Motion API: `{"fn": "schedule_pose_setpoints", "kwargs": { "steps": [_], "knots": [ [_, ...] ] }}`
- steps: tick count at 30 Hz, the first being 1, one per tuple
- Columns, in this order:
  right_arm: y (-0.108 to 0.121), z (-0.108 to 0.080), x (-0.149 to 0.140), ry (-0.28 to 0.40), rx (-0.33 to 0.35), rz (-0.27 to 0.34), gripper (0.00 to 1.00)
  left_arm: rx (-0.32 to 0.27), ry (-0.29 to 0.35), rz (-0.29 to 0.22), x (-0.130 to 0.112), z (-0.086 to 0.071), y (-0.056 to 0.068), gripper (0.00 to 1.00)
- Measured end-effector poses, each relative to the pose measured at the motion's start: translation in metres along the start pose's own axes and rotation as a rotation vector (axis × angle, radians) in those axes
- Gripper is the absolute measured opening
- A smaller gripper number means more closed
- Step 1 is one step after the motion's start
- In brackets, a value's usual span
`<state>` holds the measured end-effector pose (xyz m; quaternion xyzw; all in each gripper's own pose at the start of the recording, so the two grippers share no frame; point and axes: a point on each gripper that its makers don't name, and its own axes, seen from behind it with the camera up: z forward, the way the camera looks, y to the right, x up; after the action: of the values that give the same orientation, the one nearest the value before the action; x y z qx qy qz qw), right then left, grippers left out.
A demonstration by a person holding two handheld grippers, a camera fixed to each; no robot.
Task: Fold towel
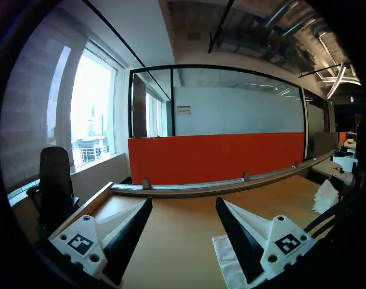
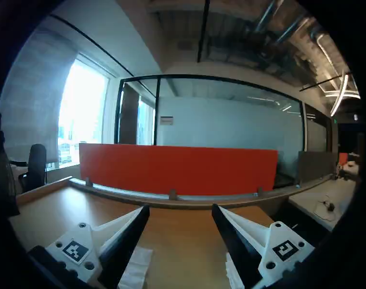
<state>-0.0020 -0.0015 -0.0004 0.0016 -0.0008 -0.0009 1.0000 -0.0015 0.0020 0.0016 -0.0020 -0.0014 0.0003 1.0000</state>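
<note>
Left gripper (image 1: 183, 202) is held released and empty over the wooden surface (image 1: 183, 250), with the white towel (image 1: 225, 257) laid flat beneath its right finger; right gripper (image 2: 179, 208) is also held released, with white cloth seen by both fingers and an orange divider (image 2: 183, 168) behind.

An office workspace in daylight

A light-brown wooden desk top (image 1: 183, 231) runs back to a grey metal rail (image 1: 197, 185), and a flat orange partition panel (image 1: 216, 156) stands upright just behind it. A black high-backed office chair (image 1: 55, 183) sits near the tall bright window (image 1: 91, 115). A black-framed glass wall (image 1: 241, 108) rises beyond the panel, under exposed ceiling pipes (image 1: 279, 19).
</note>
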Motion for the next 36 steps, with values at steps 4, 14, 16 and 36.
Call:
{"fn": "schedule_pose_setpoints", "kwargs": {
  "steps": [4, 14, 16, 36],
  "knots": [
    [-0.013, -0.003, -0.014, -0.019, 0.038, -0.018, 1.00, -0.038, -0.027, 0.012, -0.011, 0.010, 0.014, 0.98],
    [-0.042, -0.005, -0.038, -0.118, 0.185, -0.085, 1.00, -0.154, -0.089, 0.060, -0.026, 0.014, 0.039, 0.98],
    [-0.046, -0.006, -0.040, -0.130, 0.207, -0.100, 1.00, -0.167, -0.100, 0.070, -0.029, 0.014, 0.041, 0.98],
    [-0.101, -0.025, -0.086, -0.318, 0.461, -0.203, 1.00, -0.369, -0.264, 0.111, -0.082, 0.007, 0.082, 0.98]
  ]
}}
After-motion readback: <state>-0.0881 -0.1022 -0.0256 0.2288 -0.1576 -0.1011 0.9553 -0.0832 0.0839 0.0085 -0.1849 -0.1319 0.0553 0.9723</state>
